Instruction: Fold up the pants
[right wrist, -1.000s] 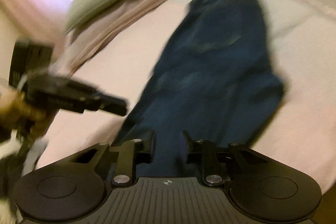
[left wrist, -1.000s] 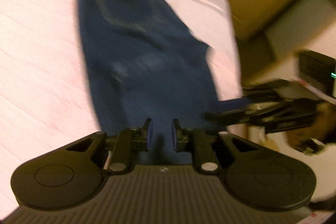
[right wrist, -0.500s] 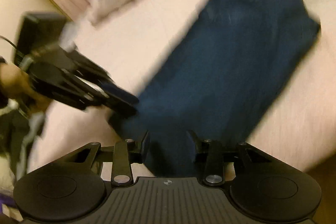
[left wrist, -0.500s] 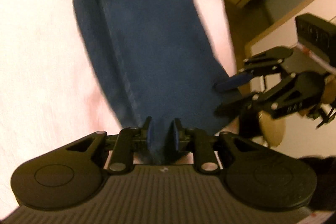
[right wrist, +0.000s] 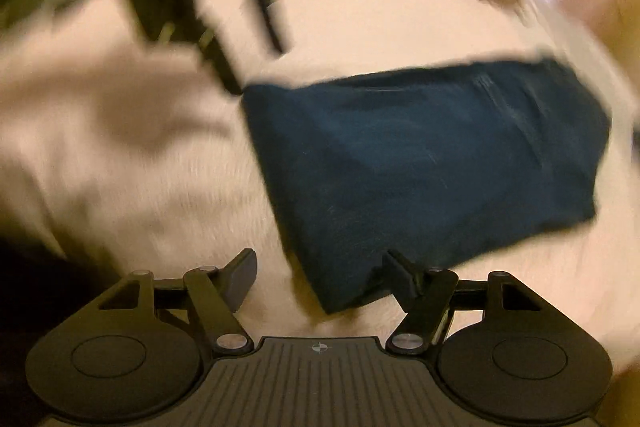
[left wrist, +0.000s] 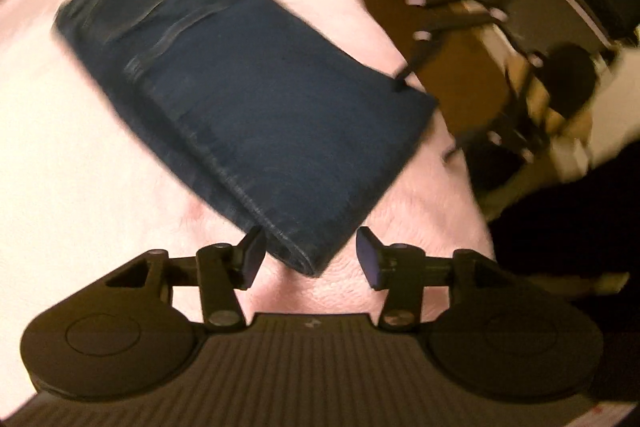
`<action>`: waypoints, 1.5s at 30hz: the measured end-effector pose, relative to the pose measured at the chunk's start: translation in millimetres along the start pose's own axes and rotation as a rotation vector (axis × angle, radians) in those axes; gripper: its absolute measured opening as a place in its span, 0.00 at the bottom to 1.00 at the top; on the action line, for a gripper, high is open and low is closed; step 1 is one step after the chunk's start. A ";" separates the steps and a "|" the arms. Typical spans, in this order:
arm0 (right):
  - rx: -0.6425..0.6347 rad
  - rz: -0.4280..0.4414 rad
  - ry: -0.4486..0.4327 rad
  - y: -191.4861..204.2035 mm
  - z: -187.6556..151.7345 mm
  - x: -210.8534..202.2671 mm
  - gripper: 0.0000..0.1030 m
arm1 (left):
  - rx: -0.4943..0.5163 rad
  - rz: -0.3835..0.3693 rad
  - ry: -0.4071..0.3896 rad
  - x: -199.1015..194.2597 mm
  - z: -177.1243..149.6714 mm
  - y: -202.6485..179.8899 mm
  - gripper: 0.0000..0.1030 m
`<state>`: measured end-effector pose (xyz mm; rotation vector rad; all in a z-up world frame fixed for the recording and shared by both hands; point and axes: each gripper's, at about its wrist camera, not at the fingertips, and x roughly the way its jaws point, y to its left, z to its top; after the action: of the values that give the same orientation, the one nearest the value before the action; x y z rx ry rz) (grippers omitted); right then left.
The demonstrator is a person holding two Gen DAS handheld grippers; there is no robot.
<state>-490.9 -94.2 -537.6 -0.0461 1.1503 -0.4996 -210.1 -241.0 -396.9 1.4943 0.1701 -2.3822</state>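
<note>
The pants (left wrist: pixel 256 115) are being left near the bed (left wrist: pixel 80 187) edge, perhaps slipping off; both grippers (left wrist: pixel 310 259) (right wrist: pixel 320 275) are being held apart.

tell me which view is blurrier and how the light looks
Right wrist view: heavy motion smear, the jeans edges streaked, blown-out glare top right. Left wrist view: sharper, jeans hem stitching readable, only the right gripper beyond the bed smeared. Both warm, dim, fisheye-curved.
</note>
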 end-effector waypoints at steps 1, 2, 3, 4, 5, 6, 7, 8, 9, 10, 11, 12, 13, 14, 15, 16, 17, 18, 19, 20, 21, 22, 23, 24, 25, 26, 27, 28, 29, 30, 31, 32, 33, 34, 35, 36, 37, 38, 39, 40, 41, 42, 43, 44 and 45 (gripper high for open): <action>-0.053 -0.034 0.004 6.0 -0.8 7.4 0.47 | 0.053 0.013 -0.005 5.0 -0.3 -6.1 0.45; -0.095 -0.062 0.010 10.6 -1.8 13.3 0.40 | 0.115 0.037 -0.012 8.5 -0.7 -11.4 0.49; -0.116 -0.072 0.019 11.4 -2.9 16.3 0.30 | 0.178 0.048 -0.014 12.9 -0.4 -18.4 0.49; -0.123 -0.080 0.016 10.1 -2.7 15.9 0.27 | 0.233 0.051 -0.009 19.2 0.7 -24.6 0.50; -0.098 -0.066 0.011 5.3 -1.6 11.9 0.22 | 0.276 0.066 -0.010 21.8 -2.4 -28.3 0.52; -0.065 -0.057 0.008 -0.7 1.1 7.4 0.15 | 0.320 0.087 -0.006 26.1 -1.8 -33.1 0.52; -0.044 -0.051 0.005 -7.4 4.4 0.9 0.15 | 0.361 0.107 0.004 30.0 -0.2 -37.5 0.52; -0.022 -0.045 -0.003 -14.0 9.2 -7.7 0.13 | 0.403 0.140 0.009 30.7 -1.8 -38.9 0.51; -0.011 -0.045 -0.007 -19.0 12.1 -22.2 0.13 | 0.431 0.167 0.011 34.3 0.6 -39.4 0.49; -0.005 -0.046 -0.011 -24.0 16.6 -30.3 0.13 | 0.459 0.204 0.009 33.8 2.8 -39.1 0.43; 0.002 -0.048 -0.015 -28.6 19.8 -37.8 0.12 | 0.479 0.230 0.009 30.8 4.2 -38.6 0.39; 0.003 -0.055 -0.018 -32.6 22.3 -43.4 0.12 | 0.490 0.237 0.006 26.9 6.9 -36.3 0.35; 0.002 -0.059 -0.019 -36.3 27.0 -47.3 0.12 | 0.492 0.235 0.008 23.1 9.3 -33.7 0.27; -0.002 -0.058 -0.019 -40.1 29.8 -50.8 0.12 | 0.492 0.234 0.012 20.1 12.5 -32.0 0.23; -0.009 -0.050 -0.016 -39.0 31.9 -57.4 0.11 | 0.489 0.227 0.017 16.1 19.2 -30.5 0.21; -0.016 -0.038 -0.015 -40.7 33.4 -63.0 0.11 | 0.483 0.215 0.022 11.4 23.1 -29.9 0.17; -0.025 -0.025 -0.018 -41.7 34.0 -72.2 0.11 | 0.479 0.205 0.019 2.8 26.5 -30.1 0.17; -0.038 -0.012 -0.022 -43.1 32.2 -85.0 0.11 | 0.477 0.197 0.012 -6.2 29.6 -31.2 0.16; -0.040 0.002 -0.026 -46.8 34.0 -92.3 0.11 | 0.479 0.191 0.005 -15.7 34.2 -33.6 0.16; -0.030 0.023 -0.028 -50.1 34.8 -102.8 0.11 | 0.473 0.178 0.003 -27.8 37.3 -36.8 0.16; -0.024 0.040 -0.027 -51.5 35.0 -114.4 0.11 | 0.457 0.158 0.002 -36.8 41.3 -40.1 0.16; -0.028 0.052 -0.023 -50.9 35.1 -125.6 0.11 | 0.436 0.138 -0.001 -47.0 43.0 -43.9 0.16; -0.028 0.064 -0.017 -48.8 35.2 -135.5 0.11 | 0.421 0.120 -0.004 -55.8 44.0 -50.4 0.16; -0.015 0.087 -0.009 -46.5 35.9 -145.4 0.11 | 0.402 0.095 -0.003 -63.1 44.3 -56.7 0.16; 0.003 0.116 -0.001 -44.5 36.3 -153.7 0.11 | 0.366 0.061 0.001 -69.8 44.5 -60.7 0.16; 0.016 0.149 0.013 -41.1 36.8 -162.4 0.11 | 0.319 0.020 0.004 -78.3 43.9 -65.0 0.16; 0.018 0.173 0.022 -39.7 38.2 -168.4 0.11 | 0.285 -0.009 0.005 -83.5 44.3 -66.6 0.16; 0.019 0.194 0.030 -39.3 40.2 -174.0 0.11 | 0.250 -0.041 0.009 -88.4 44.9 -66.8 0.16; 0.020 0.211 0.037 -41.3 43.0 -179.4 0.11 | 0.211 -0.075 0.012 -93.3 46.6 -64.2 0.16; 0.017 0.218 0.040 -47.5 47.4 -185.0 0.11 | 0.180 -0.097 0.010 -97.8 49.3 -59.5 0.16; 0.014 0.215 0.040 -55.4 52.5 -189.9 0.11 | 0.150 -0.112 0.002 -103.7 54.1 -51.1 0.16; 0.016 0.208 0.038 -66.1 59.5 -194.8 0.11 | 0.131 -0.119 -0.007 -109.9 60.4 -41.4 0.16; 0.015 0.198 0.038 -78.4 67.1 -199.8 0.11 | 0.112 -0.120 -0.021 -116.9 67.9 -29.0 0.16; 0.010 0.183 0.034 -90.9 74.3 -204.4 0.11 | 0.093 -0.120 -0.035 -124.8 74.8 -16.0 0.16; 0.010 0.169 0.027 -107.7 83.5 -208.9 0.11 | 0.079 -0.120 -0.049 -132.8 83.2 -0.8 0.16; 0.014 0.163 0.021 -122.4 90.5 -211.7 0.11 | 0.068 -0.120 -0.057 -138.4 93.0 15.0 0.16; 0.011 0.150 0.013 -138.8 96.9 -213.3 0.11 | 0.057 -0.118 -0.066 -144.3 103.7 32.0 0.16; -0.003 0.131 0.007 -156.3 104.1 -215.2 0.11 | 0.048 -0.111 -0.080 -149.4 114.1 47.7 0.16; -0.012 0.116 0.004 -174.5 110.8 -216.0 0.11 | 0.036 -0.112 -0.090 -152.7 124.7 64.6 0.16; -0.017 0.107 0.003 -190.0 116.5 -214.4 0.11 | 0.026 -0.108 -0.099 -154.4 136.7 83.4 0.17; -0.019 0.102 -0.001 -207.8 121.4 -211.6 0.11 | 0.020 -0.102 -0.102 -154.1 148.4 99.0 0.17; -0.015 0.104 -0.001 -226.7 125.6 -207.2 0.11 | 0.010 -0.101 -0.101 -152.1 159.8 116.4 0.17; -0.010 0.106 -0.002 -244.2 127.5 -202.2 0.11 | 0.003 -0.097 -0.103 -148.3 171.5 134.0 0.17; -0.002 0.112 -0.002 -263.8 129.1 -194.0 0.11 | -0.012 -0.099 -0.103 -141.9 183.1 155.0 0.17; 0.013 0.129 0.001 -284.2 130.8 -185.0 0.11 | -0.027 -0.099 -0.100 -135.4 191.9 170.5 0.17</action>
<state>-534.2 -301.2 -242.0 0.0396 1.1432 -0.3921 -263.3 -424.9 -178.7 1.3812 0.2566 -2.5157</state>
